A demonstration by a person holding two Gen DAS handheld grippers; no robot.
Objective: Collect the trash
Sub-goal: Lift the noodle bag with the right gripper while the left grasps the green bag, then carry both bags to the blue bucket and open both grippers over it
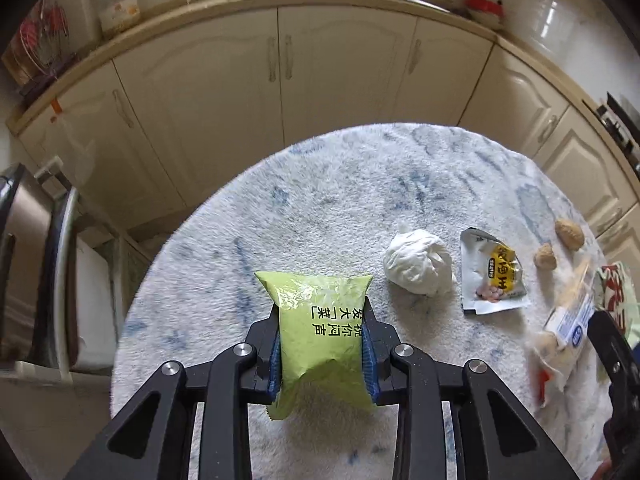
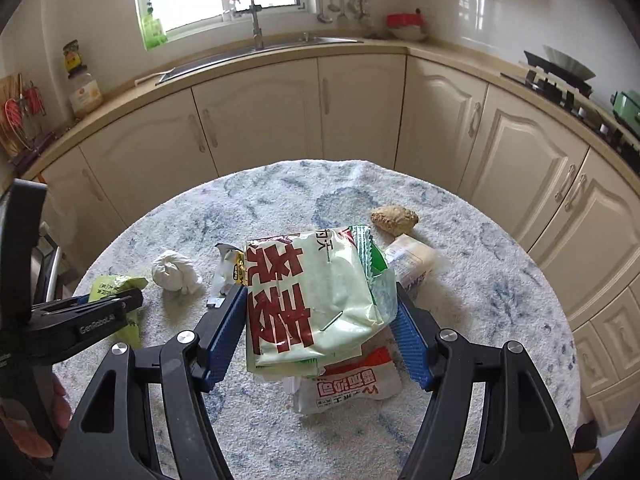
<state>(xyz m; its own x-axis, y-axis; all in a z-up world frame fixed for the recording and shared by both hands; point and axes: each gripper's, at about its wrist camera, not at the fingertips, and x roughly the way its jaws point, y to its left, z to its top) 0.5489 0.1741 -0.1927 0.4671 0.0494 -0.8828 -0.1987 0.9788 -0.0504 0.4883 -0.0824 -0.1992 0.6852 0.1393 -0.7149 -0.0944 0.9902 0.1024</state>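
Note:
My left gripper (image 1: pixel 323 314) is shut on a yellow-green snack packet (image 1: pixel 320 340), with a blue pad pressing each side. The right wrist view shows that packet (image 2: pixel 116 286) at the left. My right gripper (image 2: pixel 320 320) is shut on a large pale green bag with red characters (image 2: pixel 308 292), held over a white packet with red print (image 2: pixel 352 384). On the round fluffy white-and-blue table (image 1: pixel 320 200) lie a crumpled white tissue ball (image 1: pixel 418 266), a torn silver-and-yellow wrapper (image 1: pixel 492 280), two brown shells (image 1: pixel 570 232) and a clear packet with a blue label (image 1: pixel 568 320).
Cream cabinets (image 2: pixel 260 128) curve behind the table under a counter with a sink (image 2: pixel 260 46); a stove (image 2: pixel 560 80) stands at the right. A metal appliance (image 1: pixel 36 264) stands left of the table. A hand (image 2: pixel 36 432) shows at the lower left.

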